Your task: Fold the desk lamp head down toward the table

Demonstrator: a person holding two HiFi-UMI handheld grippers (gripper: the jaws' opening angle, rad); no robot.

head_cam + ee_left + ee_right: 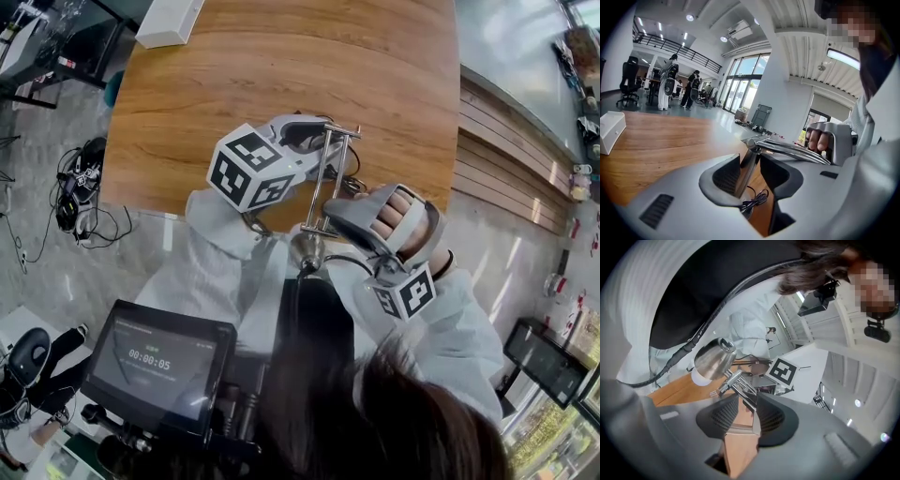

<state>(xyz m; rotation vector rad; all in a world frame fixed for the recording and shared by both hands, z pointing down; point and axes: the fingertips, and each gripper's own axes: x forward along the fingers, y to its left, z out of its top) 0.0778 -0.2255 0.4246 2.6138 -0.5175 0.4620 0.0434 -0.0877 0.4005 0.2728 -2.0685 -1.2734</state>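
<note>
At the near edge of the brown wooden table, the chrome desk lamp is shown in the head view. In the left gripper view, the left gripper is clamped on its lower metal arm. In the right gripper view, the right gripper is held parted around thin rods beside the conical silver lamp head.

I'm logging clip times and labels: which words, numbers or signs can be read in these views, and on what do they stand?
"00:00:05": a timer on the dark screen, lower left of the head view.
Small line along that screen's top: too small to read.
Marker cubes: black-and-white square patterns only, no words.
Packages on the shelf at the lower right: too blurred to read.
Both gripper views: no readable text.
</note>
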